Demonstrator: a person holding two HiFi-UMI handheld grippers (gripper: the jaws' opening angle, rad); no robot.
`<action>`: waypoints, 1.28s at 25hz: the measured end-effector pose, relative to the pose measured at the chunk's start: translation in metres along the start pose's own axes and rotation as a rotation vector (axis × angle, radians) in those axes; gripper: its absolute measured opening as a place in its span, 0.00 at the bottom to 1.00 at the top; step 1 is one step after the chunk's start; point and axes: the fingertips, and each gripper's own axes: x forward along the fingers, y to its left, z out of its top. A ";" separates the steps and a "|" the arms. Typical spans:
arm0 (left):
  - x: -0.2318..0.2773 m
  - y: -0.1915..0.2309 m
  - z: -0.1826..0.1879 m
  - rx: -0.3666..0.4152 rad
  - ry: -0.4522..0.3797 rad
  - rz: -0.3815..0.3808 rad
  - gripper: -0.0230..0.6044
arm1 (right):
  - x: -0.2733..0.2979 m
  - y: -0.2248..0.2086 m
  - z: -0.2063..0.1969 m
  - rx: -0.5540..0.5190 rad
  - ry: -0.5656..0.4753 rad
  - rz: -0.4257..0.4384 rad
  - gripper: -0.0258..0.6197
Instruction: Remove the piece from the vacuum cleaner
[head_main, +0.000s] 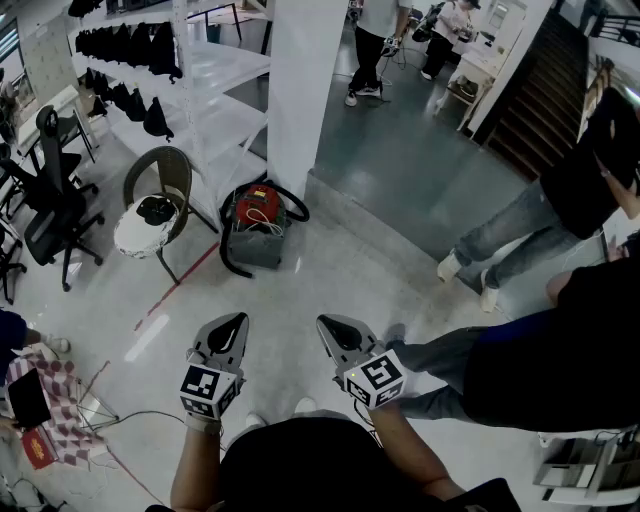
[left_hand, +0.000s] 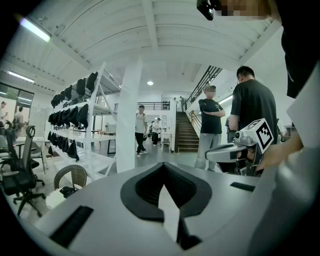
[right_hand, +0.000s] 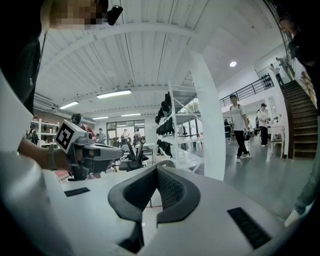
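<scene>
Near edge, head view: left tool (head_main: 237, 322) and right tool (head_main: 326, 323), one in each hand, side by side and apart, both above bare floor (head_main: 300, 300). Each carries its marker cube at the rear.

Farther off, same view: vacuum cleaner (head_main: 257, 228), red top on a grey body, standing on the floor at the foot of a white pillar (head_main: 305, 90). A black hose (head_main: 292, 212) loops around it. It is well apart from both tools. Which piece is the one to remove cannot be made out. A wicker chair (head_main: 160, 195) stands just left of the cleaner, and a white shelf rack (head_main: 200, 70) with dark items behind that.

Left gripper view: left tool's jaws together at the tips, nothing between them. The right tool shows at right, pointing left. Chair, pillar and a staircase (left_hand: 187, 132) lie beyond.

Right gripper view: right tool's jaws together at the tips, nothing held. The left tool shows at left. Pillar and shelf rack stand beyond.
</scene>
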 end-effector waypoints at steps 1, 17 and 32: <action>0.003 -0.001 0.001 0.000 0.001 0.001 0.06 | 0.000 -0.004 0.001 0.001 0.000 0.001 0.08; 0.073 -0.025 0.002 0.019 0.045 0.023 0.06 | -0.013 -0.076 -0.008 0.069 -0.036 0.024 0.09; 0.161 0.036 -0.004 0.010 0.049 -0.030 0.06 | 0.057 -0.141 -0.012 0.084 -0.004 -0.041 0.08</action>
